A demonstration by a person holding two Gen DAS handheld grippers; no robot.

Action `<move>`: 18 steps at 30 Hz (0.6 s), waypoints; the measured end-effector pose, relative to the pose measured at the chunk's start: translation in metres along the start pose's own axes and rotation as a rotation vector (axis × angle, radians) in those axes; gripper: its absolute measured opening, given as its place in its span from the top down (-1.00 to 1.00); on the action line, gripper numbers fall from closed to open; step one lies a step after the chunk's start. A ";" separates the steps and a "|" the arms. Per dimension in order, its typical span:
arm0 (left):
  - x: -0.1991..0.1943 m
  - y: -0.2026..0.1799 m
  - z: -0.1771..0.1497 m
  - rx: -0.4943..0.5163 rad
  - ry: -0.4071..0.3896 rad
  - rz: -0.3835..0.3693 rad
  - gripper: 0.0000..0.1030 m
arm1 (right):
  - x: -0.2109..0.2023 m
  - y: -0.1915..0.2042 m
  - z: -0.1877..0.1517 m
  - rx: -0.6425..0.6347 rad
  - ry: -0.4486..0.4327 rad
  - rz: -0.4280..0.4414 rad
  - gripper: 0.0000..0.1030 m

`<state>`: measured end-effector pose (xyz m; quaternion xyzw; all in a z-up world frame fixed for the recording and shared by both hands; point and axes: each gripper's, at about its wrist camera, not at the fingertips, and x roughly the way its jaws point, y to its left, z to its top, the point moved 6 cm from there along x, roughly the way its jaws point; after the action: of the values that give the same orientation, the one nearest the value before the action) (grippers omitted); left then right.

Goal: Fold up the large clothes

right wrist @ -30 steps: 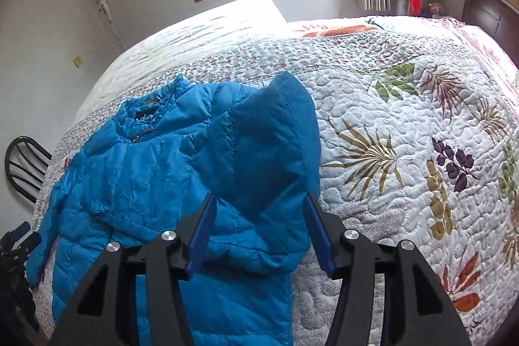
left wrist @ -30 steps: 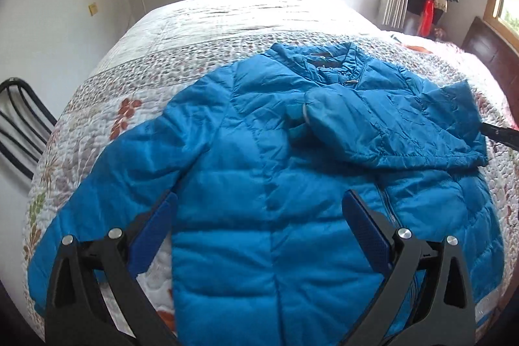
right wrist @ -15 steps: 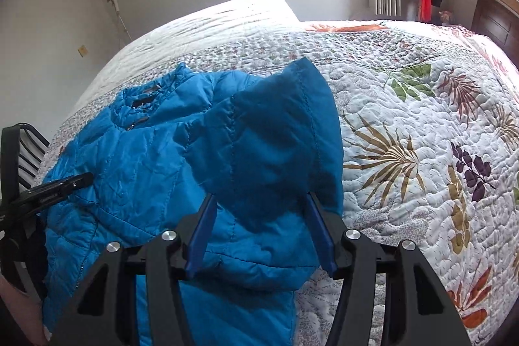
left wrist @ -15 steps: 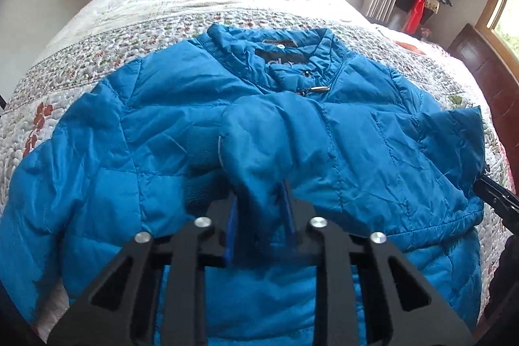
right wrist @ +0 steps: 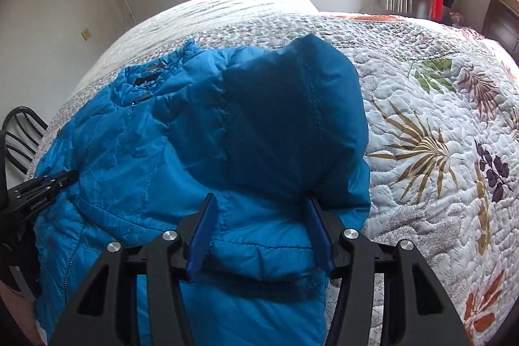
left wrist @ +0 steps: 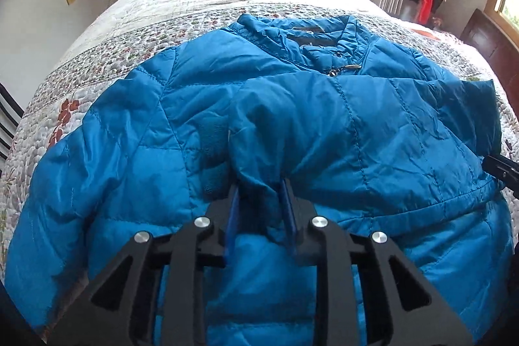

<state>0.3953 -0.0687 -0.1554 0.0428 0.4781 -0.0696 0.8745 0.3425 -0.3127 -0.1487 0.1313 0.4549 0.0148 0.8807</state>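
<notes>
Now the left tongs [left wrist: 259,209], open 1 second ago, pinch the sleeve cuff [left wrist: 256,171] folded across the blue jacket [left wrist: 136,151] mid-bed [right wrist: 438,125]; right tongs [right wrist: 259,235] stay open, so refolding can begin.

You see a bright blue puffer jacket [left wrist: 155,125] on a white quilt [right wrist: 438,125] printed with multicoloured leaves.

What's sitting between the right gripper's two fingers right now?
In the right wrist view, the right gripper is open, and the folded-over sleeve of the blue jacket lies between its fingers, which flank the fabric without pinching it.
</notes>
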 end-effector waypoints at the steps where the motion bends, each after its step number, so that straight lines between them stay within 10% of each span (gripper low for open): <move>1: -0.003 0.002 -0.001 -0.001 -0.003 0.004 0.28 | -0.004 -0.001 0.000 0.005 -0.003 0.009 -0.07; 18: -0.002 0.010 -0.017 -0.030 -0.033 0.000 0.05 | 0.000 0.005 -0.006 -0.046 -0.040 -0.057 -0.08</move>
<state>0.3816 -0.0561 -0.1623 0.0285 0.4644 -0.0630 0.8829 0.3384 -0.3063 -0.1506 0.0985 0.4401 -0.0025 0.8925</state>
